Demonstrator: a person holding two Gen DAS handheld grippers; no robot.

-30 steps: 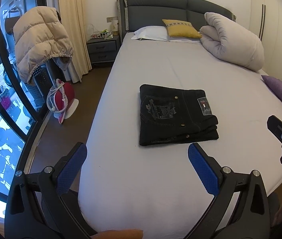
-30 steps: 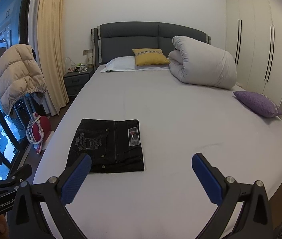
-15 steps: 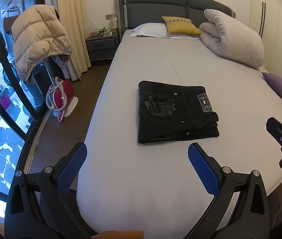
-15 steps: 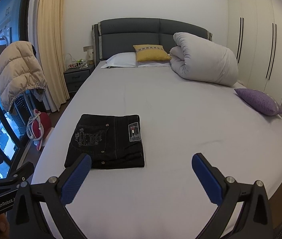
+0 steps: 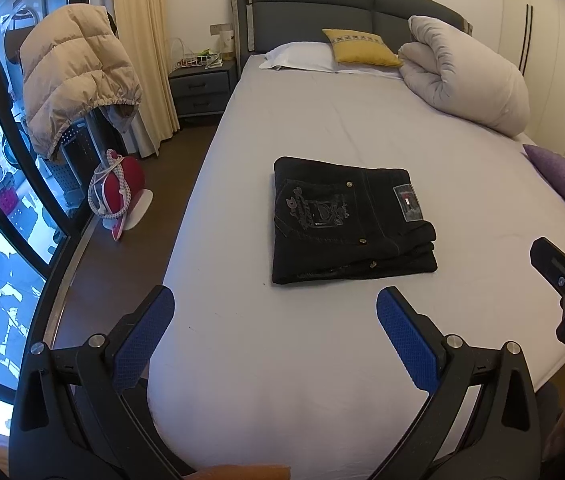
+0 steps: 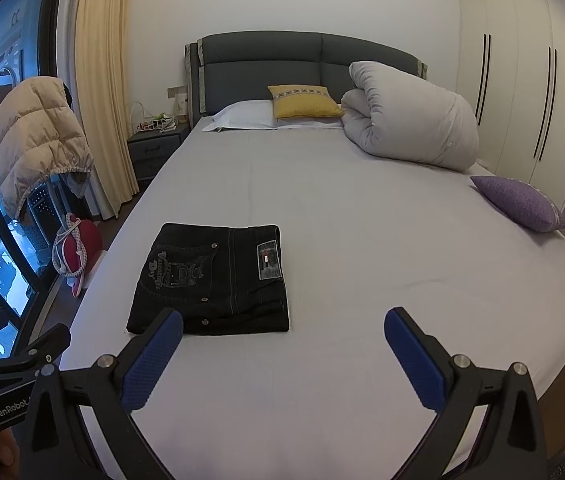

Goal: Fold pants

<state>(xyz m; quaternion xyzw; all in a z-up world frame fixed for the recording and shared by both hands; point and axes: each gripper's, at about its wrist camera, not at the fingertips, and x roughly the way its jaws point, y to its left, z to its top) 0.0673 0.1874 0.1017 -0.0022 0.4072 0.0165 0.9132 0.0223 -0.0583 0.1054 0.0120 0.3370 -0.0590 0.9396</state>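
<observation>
Left wrist view: pants (image 5: 348, 220) folded flat on bed (image 5: 362, 120); left gripper (image 5: 274, 316) and right gripper (image 6: 282, 332) jaws spread wide, empty, short of the pants.

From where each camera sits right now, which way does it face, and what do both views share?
Left wrist: on the left claw, open above the bed's foot, facing the headboard; the right claw shows at right.
Right wrist: on the right claw, open, facing alike; the left claw shows at left.
Both share the folded black jeans, yellow cushion, rolled duvet.
</observation>
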